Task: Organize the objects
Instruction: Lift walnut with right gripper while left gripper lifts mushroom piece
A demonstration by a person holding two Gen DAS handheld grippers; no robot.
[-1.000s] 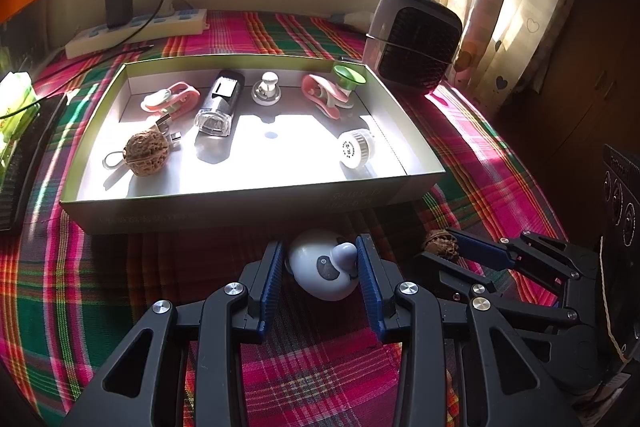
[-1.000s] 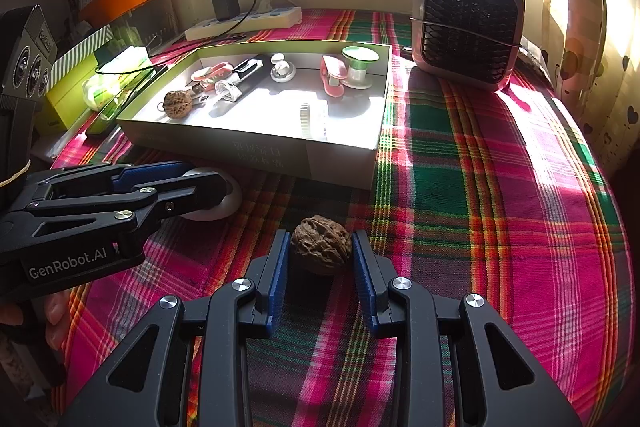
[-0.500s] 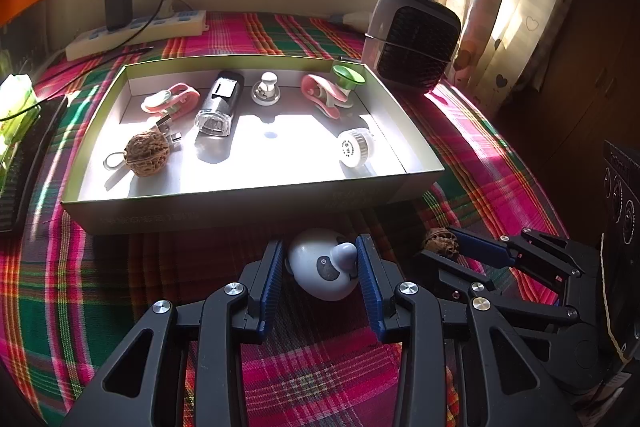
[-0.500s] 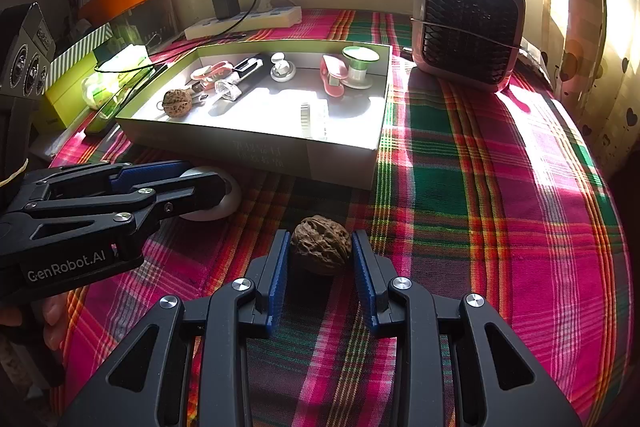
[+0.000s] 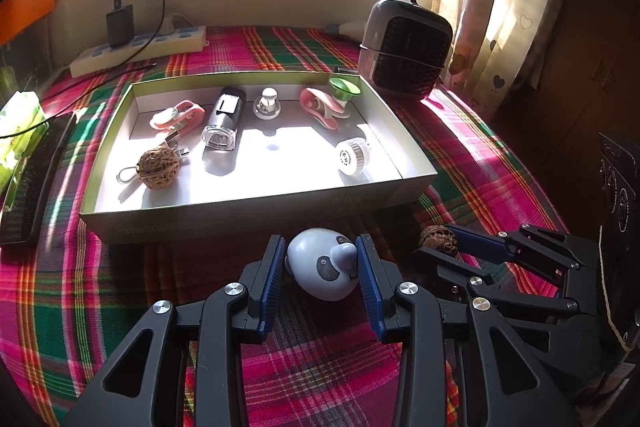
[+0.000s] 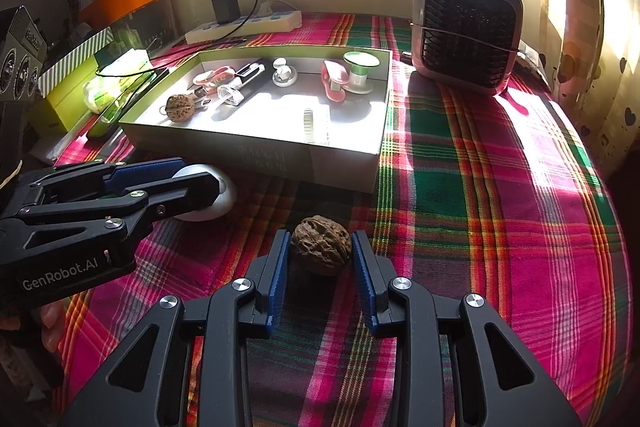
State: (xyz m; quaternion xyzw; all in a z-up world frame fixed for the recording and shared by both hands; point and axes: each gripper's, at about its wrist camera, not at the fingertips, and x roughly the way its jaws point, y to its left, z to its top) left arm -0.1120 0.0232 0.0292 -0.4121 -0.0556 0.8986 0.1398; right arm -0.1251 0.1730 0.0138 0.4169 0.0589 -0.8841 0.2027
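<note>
Cardboard tray [image 5: 256, 217] edge, walnut [image 6: 321, 245] just beside

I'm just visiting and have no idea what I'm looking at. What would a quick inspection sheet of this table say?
Surface: plaid cloth, sunlit in patches.
Job's things: white egg-shaped toy and loose walnut lie on the cloth before the open box; the box holds another walnut, a white disc and other small items.
Clutter: small fan heater, green packet.
Grippers: left gripper straddles the toy; right gripper pinches the loose walnut.
Cables: power strip with black charger plugged in.
Surroundings: window, curtain.
</note>
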